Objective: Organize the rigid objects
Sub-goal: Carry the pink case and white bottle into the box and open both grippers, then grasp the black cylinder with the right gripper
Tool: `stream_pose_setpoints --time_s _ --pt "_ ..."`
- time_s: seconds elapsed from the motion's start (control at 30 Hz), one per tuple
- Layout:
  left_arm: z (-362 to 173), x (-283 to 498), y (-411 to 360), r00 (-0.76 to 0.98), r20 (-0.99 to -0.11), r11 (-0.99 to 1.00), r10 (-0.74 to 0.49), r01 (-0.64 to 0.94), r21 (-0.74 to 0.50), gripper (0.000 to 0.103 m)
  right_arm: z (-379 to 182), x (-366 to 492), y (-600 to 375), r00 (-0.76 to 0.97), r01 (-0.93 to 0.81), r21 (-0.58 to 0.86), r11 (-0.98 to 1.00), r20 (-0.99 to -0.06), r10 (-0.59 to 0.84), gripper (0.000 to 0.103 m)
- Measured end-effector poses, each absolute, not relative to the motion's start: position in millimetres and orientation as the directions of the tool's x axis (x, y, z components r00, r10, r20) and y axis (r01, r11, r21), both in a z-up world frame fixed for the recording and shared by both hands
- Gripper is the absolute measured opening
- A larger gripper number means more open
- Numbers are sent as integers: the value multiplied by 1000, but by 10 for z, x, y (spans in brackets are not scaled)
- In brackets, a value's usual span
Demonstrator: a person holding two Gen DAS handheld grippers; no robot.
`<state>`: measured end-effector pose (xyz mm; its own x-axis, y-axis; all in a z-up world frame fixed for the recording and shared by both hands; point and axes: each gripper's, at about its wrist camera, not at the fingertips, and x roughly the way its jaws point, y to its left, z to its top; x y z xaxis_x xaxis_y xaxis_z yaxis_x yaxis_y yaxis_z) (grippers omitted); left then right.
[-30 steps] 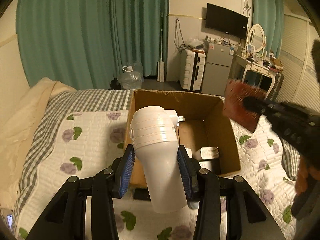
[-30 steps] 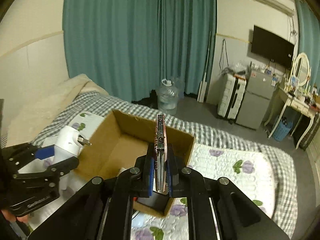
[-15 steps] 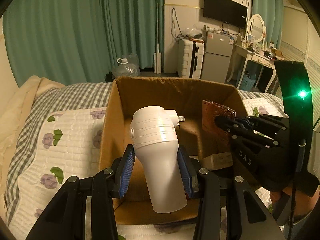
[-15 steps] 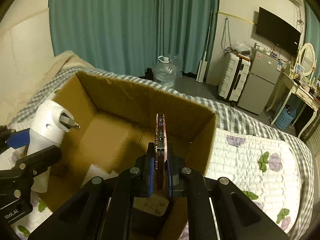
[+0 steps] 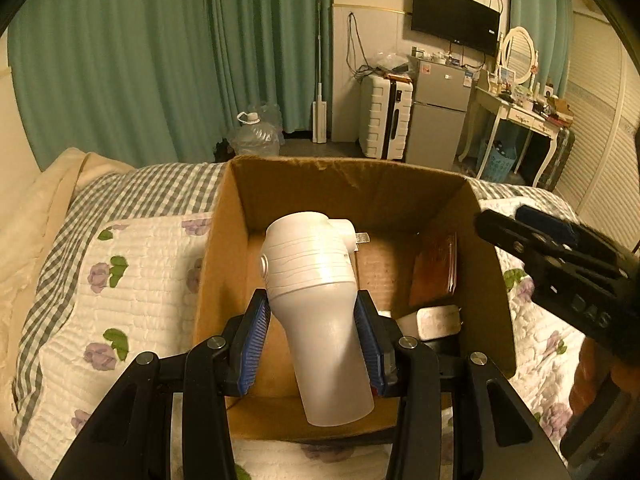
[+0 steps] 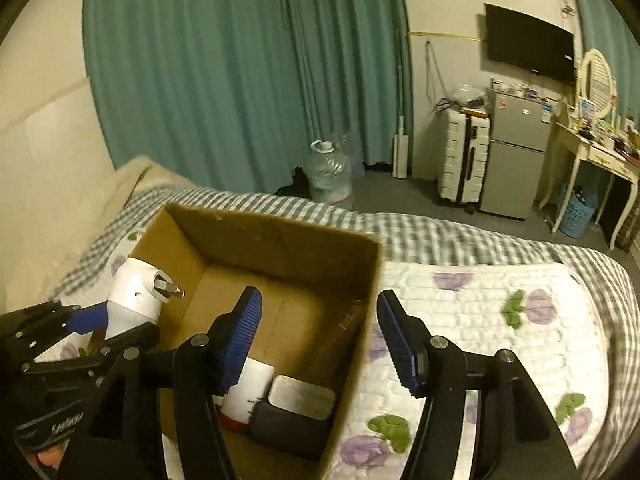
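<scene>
My left gripper [image 5: 314, 340] is shut on a white electric screwdriver [image 5: 316, 304] and holds it over the near edge of an open cardboard box [image 5: 344, 184] on the bed. Its bit points into the box, as the right wrist view shows [image 6: 136, 292]. A flat reddish-brown item [image 5: 436, 270] leans against the box's right inner wall. My right gripper [image 6: 320, 340] is open and empty above the box's right wall [image 6: 360, 320]; it also shows at the right of the left wrist view [image 5: 560, 252].
Inside the box lie a white bottle [image 6: 248, 394], a silver tin [image 6: 302, 396] and a dark item [image 6: 284, 432]. The floral quilt [image 6: 480, 320] spreads around the box. A water jug [image 6: 328, 176], suitcase [image 6: 464, 160], fridge and dressing table stand beyond the bed.
My right gripper opened and let the reddish-brown item go into the box, then drew back to the right and up. My left gripper still holds the screwdriver over the box.
</scene>
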<state>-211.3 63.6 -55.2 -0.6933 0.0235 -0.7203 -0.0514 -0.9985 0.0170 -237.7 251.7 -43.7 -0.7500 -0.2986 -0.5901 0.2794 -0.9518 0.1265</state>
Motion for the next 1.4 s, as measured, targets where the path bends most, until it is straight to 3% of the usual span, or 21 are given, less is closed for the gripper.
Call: stream_pose_setpoints --time_s 0.33,0.43,0.47,0.5,0.57,0.8,1.13,1.4 --pt "-796 -2574 802 -662 -749 -995 23 -91 50 44 -538 -2383 2745 -755 219 159 -963 -598 -270 64" --pt "-829 -2593 855 -672 -740 -991 29 -114 64 49 -571 -2410 2758 -753 216 157 -964 -601 -267 64" --pt "-828 -2580 866 -679 -734 -991 16 -108 78 61 -581 -2418 2756 -753 216 157 -964 -602 -267 64" --pt "-813 -2550 870 -691 -722 -991 8 -103 87 63 -580 -2421 2741 -752 217 157 -963 -603 -268 70" --pt "-774 -2494 848 -706 -708 -991 5 -96 90 63 -590 -2429 2726 -753 217 147 -965 -605 -261 79" --pt "-419 -2090 607 -728 -685 -997 17 -60 39 64 -407 -2125 2670 -765 210 111 -971 -600 -233 80" --pt "-80 -1156 212 -722 -690 -994 -54 -28 106 64 124 -1090 2224 -774 354 -82 -932 -585 -242 80" --pt "-679 -790 -49 -672 -739 -999 -47 29 37 64 -616 -666 1533 -698 499 -252 -829 -685 -211 80"
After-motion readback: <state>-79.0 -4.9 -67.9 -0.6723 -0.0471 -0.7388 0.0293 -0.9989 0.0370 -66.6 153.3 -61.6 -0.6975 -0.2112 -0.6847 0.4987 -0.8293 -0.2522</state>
